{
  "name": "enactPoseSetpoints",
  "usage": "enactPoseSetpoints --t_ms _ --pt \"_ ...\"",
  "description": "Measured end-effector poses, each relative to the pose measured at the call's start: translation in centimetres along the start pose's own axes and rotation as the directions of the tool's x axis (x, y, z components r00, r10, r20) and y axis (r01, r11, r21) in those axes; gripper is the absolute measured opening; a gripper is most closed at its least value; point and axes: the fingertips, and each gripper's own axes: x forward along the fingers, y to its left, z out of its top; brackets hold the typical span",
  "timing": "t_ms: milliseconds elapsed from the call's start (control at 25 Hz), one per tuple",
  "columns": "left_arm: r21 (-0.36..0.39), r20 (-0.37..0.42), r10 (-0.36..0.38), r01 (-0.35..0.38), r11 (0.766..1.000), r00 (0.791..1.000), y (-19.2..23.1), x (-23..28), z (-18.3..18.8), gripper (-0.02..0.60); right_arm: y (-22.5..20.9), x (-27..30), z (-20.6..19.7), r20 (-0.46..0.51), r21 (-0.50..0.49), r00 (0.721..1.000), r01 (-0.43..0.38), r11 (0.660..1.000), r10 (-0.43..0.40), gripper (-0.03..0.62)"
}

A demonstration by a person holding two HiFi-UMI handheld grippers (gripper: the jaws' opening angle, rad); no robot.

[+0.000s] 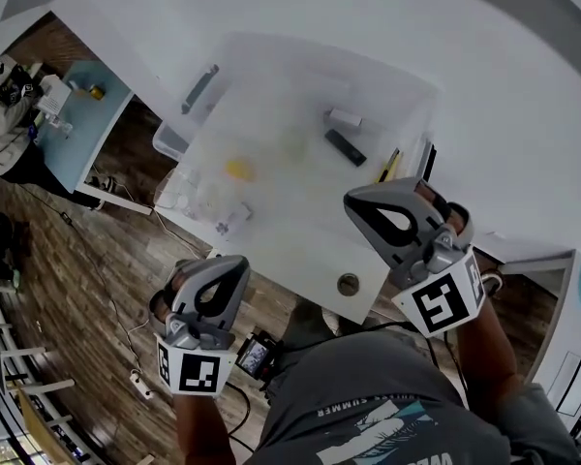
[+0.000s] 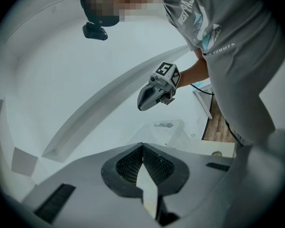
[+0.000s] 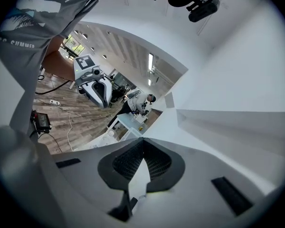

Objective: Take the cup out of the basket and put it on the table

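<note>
A translucent plastic basket [image 1: 171, 141] stands on the white table [image 1: 305, 260]. Its contents are blurred: a yellow spot [image 1: 237, 170], a white cylinder [image 1: 346, 118] and a black bar [image 1: 346, 147]. I cannot make out a cup. My left gripper [image 1: 228, 263] hangs off the table's near edge, over the wood floor, shut and empty [image 2: 142, 145]. My right gripper [image 1: 355, 202] hovers above the table's near right part, just short of the basket, also shut with nothing in it [image 3: 143, 140]. Each gripper view shows the other gripper: the right gripper [image 2: 141, 106] and the left gripper [image 3: 104, 101].
A round grommet hole [image 1: 348, 284] sits near the table's front corner. At far left a seated person [image 1: 0, 114] works at a blue desk [image 1: 87, 124]. Cables and a power strip [image 1: 136, 381] lie on the floor, and a small screen device [image 1: 255, 356] is at my waist.
</note>
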Motion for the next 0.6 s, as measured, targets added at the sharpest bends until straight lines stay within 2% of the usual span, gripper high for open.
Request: enactPoseSetpoints --t_ms 200,320,480,600 --pt "-0.019 0.037 -0.001 0.002 1.0 0.999 2.2 2.2 -2.3 0.009 -0.9 4.3 -1.9 -0.054 0.044 0.998 -0.034 0.998 0.036 0.011" --pt "-0.05 0.062 0.005 -0.002 0.999 0.998 3.2 3.3 -3.8 0.009 -0.9 7.9 -3.8 -0.102 0.047 0.991 -0.082 0.996 0.086 0.012" --pt "-0.092 0.068 0.0 0.006 0.996 0.998 4.0 4.3 -6.5 0.009 -1.1 13.1 -7.1 -0.176 0.066 0.971 -0.155 0.986 0.164 0.014" --pt "-0.141 0.067 0.006 0.004 0.99 0.998 4.4 4.8 -8.3 0.009 -0.6 16.7 -10.1 -0.232 0.092 0.945 -0.216 0.972 0.232 0.036"
